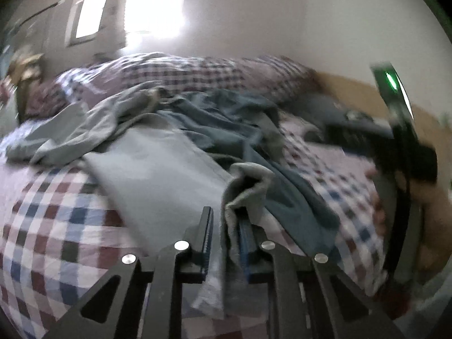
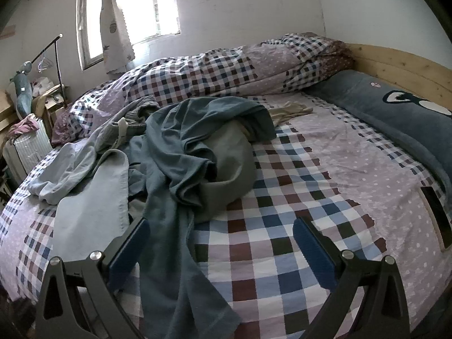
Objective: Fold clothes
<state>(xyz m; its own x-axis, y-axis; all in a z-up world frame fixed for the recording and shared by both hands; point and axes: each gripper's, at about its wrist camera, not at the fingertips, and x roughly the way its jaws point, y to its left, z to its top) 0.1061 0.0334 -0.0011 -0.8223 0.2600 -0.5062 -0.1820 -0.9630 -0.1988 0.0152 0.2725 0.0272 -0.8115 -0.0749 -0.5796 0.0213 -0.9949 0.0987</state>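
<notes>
Pinching grey cloth [image 1: 243,186] in left claw [image 1: 224,226], right claw [image 2: 220,243] gaping empty over checked bed [image 2: 282,226], teal garment [image 2: 180,152] heaped ahead.

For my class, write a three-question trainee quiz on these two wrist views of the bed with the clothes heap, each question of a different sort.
1. True or false: the left tongs are pinching a fold of grey cloth.
2. Multiple choice: the right tongs are A) shut on the teal garment, B) open with nothing gripped, C) holding the pillow.
3. Fill in: the long grey-blue pillow lies against the wooden ____.

Key: 1 true; 2 B; 3 headboard.
</notes>
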